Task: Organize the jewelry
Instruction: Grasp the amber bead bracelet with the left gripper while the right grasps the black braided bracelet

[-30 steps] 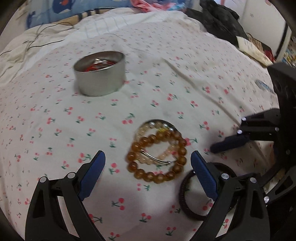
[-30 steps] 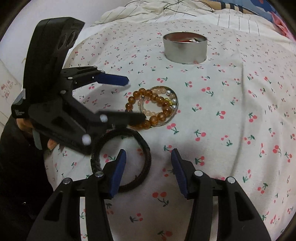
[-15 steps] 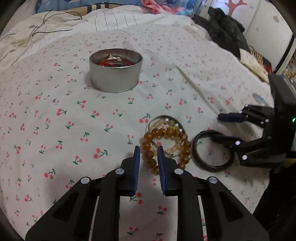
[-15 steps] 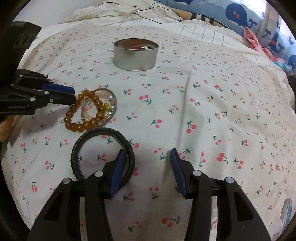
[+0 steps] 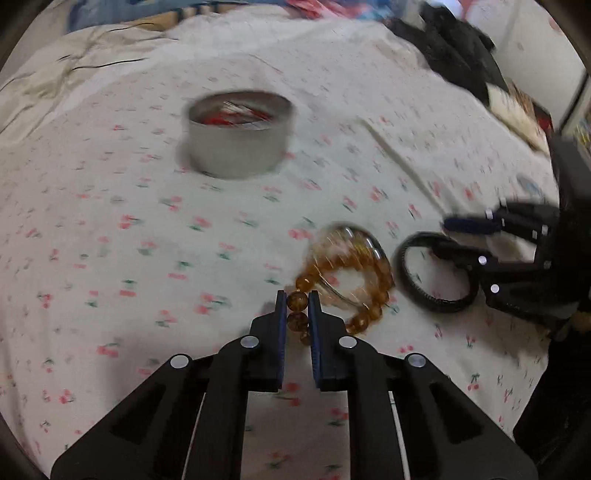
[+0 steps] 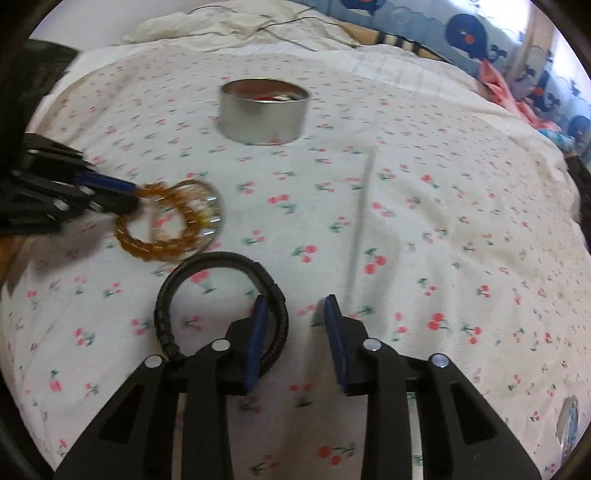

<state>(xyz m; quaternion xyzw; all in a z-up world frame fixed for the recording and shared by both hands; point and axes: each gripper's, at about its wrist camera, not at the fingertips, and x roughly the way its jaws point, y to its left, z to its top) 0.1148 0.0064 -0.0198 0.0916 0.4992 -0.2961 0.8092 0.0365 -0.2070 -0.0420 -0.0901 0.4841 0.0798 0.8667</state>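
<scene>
My left gripper [image 5: 297, 301] is shut on the amber bead bracelet [image 5: 364, 280], pinching its near beads; it shows in the right wrist view [image 6: 162, 247], held by the left gripper [image 6: 131, 194]. Paler bead and silver bracelets [image 6: 207, 206] lie tangled with it. A black braided bracelet [image 6: 221, 306] lies on the sheet; my right gripper [image 6: 295, 321] is open, its left finger over the bracelet's right side. The same bracelet [image 5: 436, 273] and right gripper [image 5: 448, 238] show in the left wrist view. A round metal tin [image 5: 238, 134] holding red jewelry stands farther back, and shows in the right wrist view [image 6: 264, 110].
Everything lies on a bed with a white cherry-print sheet [image 6: 424, 206]. Rumpled bedding and a thin black cable [image 6: 258, 26] lie behind the tin. Dark clothes [image 5: 458, 55] and papers [image 5: 513, 107] sit at the bed's right edge.
My left gripper closed from wide open and now pinches the amber bead bracelet, which is blurred with motion. My right gripper closed partway over the black bracelet.
</scene>
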